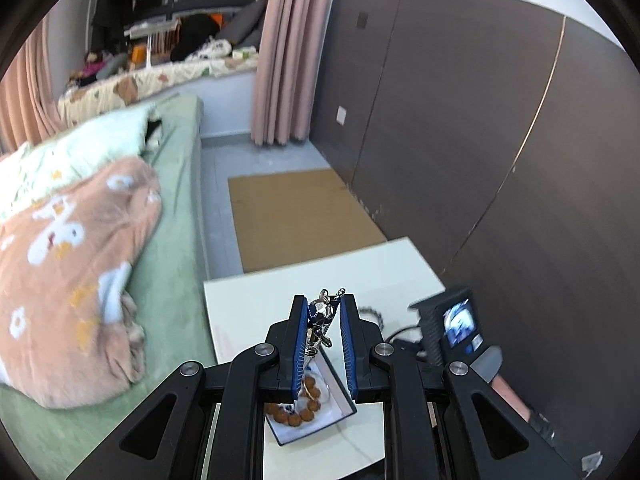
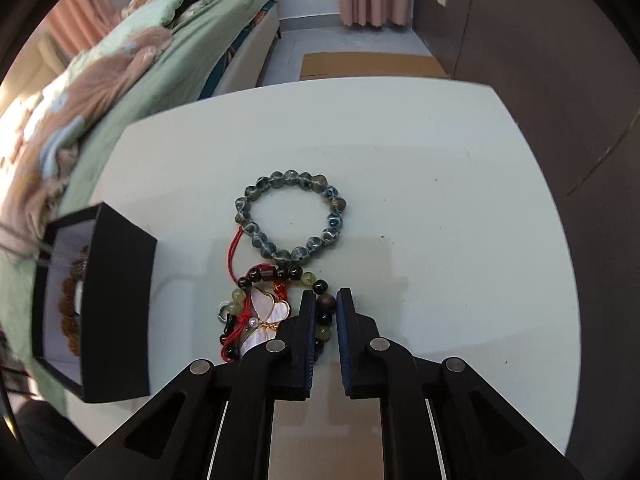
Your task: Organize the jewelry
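On the white table (image 2: 440,168): right gripper (image 2: 325,300) jaws narrowly apart, straddling the mixed-bead bracelet (image 2: 324,320) without clearly clamping it. Glossy grey-green bead bracelet (image 2: 290,216) lies just beyond as a round loop; pearly butterfly charm (image 2: 266,312) on red cord sits left. Left gripper (image 1: 323,312) pinches a shiny silver chain (image 1: 318,332) above the black open box (image 2: 116,304) holding brown beads (image 1: 298,410), near the table's left edge.

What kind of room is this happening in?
Most likely a bedroom at home. A bed with green sheets and a peach blanket stands beside the small white table, pink curtains hang further back, and bead bracelets lie on the table.
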Demonstrator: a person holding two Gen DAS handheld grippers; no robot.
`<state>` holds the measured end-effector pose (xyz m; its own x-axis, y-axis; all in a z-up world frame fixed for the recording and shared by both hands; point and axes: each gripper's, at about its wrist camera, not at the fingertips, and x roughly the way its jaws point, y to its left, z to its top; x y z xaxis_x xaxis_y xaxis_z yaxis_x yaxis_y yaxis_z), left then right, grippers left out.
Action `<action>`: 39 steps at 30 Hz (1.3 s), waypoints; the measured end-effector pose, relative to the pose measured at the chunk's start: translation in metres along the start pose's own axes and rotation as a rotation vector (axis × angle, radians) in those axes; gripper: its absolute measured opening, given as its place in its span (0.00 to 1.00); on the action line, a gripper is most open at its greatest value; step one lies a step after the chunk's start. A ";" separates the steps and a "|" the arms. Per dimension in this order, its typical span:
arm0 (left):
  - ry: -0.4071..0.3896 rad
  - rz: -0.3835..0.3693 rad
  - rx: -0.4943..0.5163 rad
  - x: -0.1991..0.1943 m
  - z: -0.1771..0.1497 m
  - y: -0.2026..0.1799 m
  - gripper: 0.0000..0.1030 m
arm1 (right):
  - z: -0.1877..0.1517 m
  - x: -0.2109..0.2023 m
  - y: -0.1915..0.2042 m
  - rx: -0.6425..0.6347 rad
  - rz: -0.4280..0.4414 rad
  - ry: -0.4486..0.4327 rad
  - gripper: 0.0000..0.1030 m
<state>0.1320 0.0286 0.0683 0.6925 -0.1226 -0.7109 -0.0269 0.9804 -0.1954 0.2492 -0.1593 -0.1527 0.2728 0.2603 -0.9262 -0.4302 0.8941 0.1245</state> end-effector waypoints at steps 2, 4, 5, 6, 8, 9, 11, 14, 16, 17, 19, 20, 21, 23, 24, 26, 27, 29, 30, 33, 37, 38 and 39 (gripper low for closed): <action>0.030 -0.007 -0.017 0.014 -0.008 0.002 0.17 | -0.002 0.000 0.000 -0.006 -0.002 0.003 0.12; 0.061 -0.014 -0.034 0.028 -0.018 0.004 0.17 | -0.003 -0.001 -0.002 0.013 0.035 0.010 0.11; 0.070 -0.013 -0.039 0.033 -0.020 0.006 0.17 | -0.004 -0.004 -0.005 0.032 0.064 0.009 0.11; 0.082 -0.010 -0.045 0.040 -0.025 0.008 0.17 | -0.005 -0.006 -0.007 0.042 0.075 0.002 0.11; 0.095 -0.004 -0.054 0.050 -0.030 0.010 0.17 | -0.005 -0.015 -0.010 0.063 0.107 -0.020 0.11; 0.107 -0.004 -0.064 0.056 -0.034 0.013 0.17 | -0.005 -0.021 -0.011 0.068 0.126 -0.032 0.11; 0.123 -0.009 -0.081 0.065 -0.039 0.017 0.17 | -0.006 -0.035 -0.010 0.072 0.167 -0.063 0.11; 0.164 -0.031 -0.122 0.080 -0.048 0.025 0.17 | -0.006 -0.053 -0.007 0.073 0.226 -0.103 0.11; 0.192 -0.055 -0.154 0.091 -0.055 0.032 0.27 | -0.007 -0.067 -0.004 0.071 0.267 -0.138 0.11; 0.193 -0.051 -0.155 0.093 -0.057 0.033 0.37 | -0.007 -0.075 -0.002 0.071 0.296 -0.157 0.11; 0.177 -0.041 -0.157 0.093 -0.061 0.037 0.85 | -0.005 -0.084 0.003 0.069 0.341 -0.188 0.11; 0.164 -0.046 -0.165 0.091 -0.064 0.039 0.87 | -0.006 -0.092 0.006 0.065 0.371 -0.211 0.11; 0.159 -0.049 -0.171 0.090 -0.064 0.041 0.87 | -0.006 -0.097 0.007 0.062 0.387 -0.223 0.11; 0.153 -0.044 -0.179 0.086 -0.067 0.047 0.87 | -0.007 -0.106 0.013 0.057 0.424 -0.250 0.11; 0.147 -0.040 -0.178 0.083 -0.068 0.049 0.87 | -0.007 -0.107 0.019 0.053 0.439 -0.261 0.11; 0.137 -0.030 -0.180 0.079 -0.069 0.054 0.87 | -0.007 -0.113 0.027 0.044 0.473 -0.282 0.11; 0.130 -0.025 -0.186 0.075 -0.071 0.058 0.87 | -0.007 -0.115 0.032 0.037 0.488 -0.292 0.11; 0.122 -0.017 -0.198 0.071 -0.073 0.066 0.87 | -0.007 -0.119 0.044 0.017 0.519 -0.312 0.11; 0.117 -0.009 -0.206 0.068 -0.073 0.070 0.87 | -0.007 -0.119 0.047 0.009 0.526 -0.318 0.11; 0.106 0.013 -0.224 0.060 -0.076 0.083 0.87 | -0.005 -0.120 0.063 -0.021 0.544 -0.328 0.11; 0.095 0.039 -0.234 0.051 -0.079 0.097 0.87 | -0.002 -0.112 0.085 -0.055 0.551 -0.317 0.11; 0.093 0.041 -0.239 0.050 -0.079 0.099 0.87 | -0.001 -0.108 0.089 -0.058 0.545 -0.300 0.12; 0.092 0.043 -0.247 0.049 -0.080 0.103 0.87 | 0.000 -0.103 0.095 -0.061 0.539 -0.270 0.18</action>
<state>0.1056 0.1112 -0.0401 0.6187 -0.1065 -0.7784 -0.2381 0.9187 -0.3150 0.1805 -0.1013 -0.0450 0.2079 0.7612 -0.6143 -0.6146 0.5902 0.5234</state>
